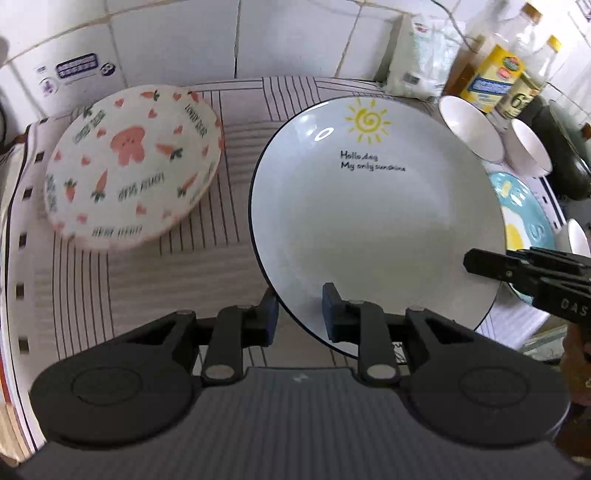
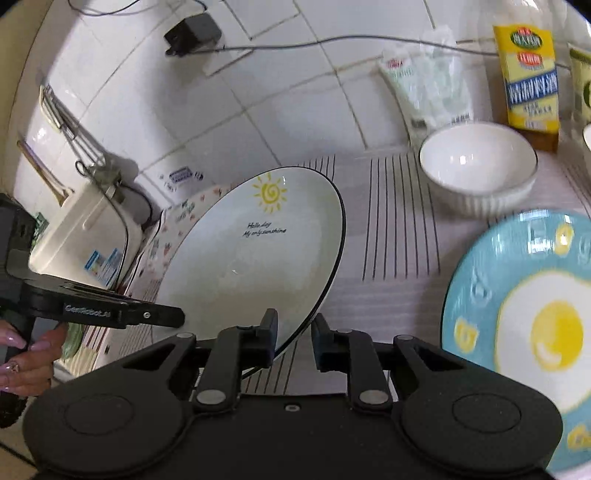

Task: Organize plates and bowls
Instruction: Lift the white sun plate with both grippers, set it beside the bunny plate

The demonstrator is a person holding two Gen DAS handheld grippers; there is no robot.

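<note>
A: Taking the sun plate (image 1: 376, 221) as the landmark and going left to right, what can the left wrist view make out?

B: Left of it lies the carrot-print bowl (image 1: 133, 166), tilted on the striped desk (image 1: 184, 280). The left claw (image 1: 300, 314) stands nearly closed over the sun plate's near rim, one pad under it and one on its face. Right of the plate, the right claw (image 1: 480, 263) reaches its far edge from the side; whether those pads press there cannot be told. Beyond it, the blue egg plate (image 1: 532, 221) is mostly hidden behind the sun plate, and two white bowls (image 1: 469, 129) are tipped against the bottles (image 1: 491, 77).

A: And the right wrist view?

B: It shows the sun plate tilted up off the desk, its rim between the right claw's (image 2: 293, 338) narrowly parted pads. A hand (image 2: 26, 354) holding the left claw's grip shows at the left edge, cut off. The carrot-print bowl is nearly hidden behind the plate. A white appliance (image 2: 85, 236) and a wall plug (image 2: 192, 33), both further left, show only here. The egg plate is blurred and cut by the frame.
</note>
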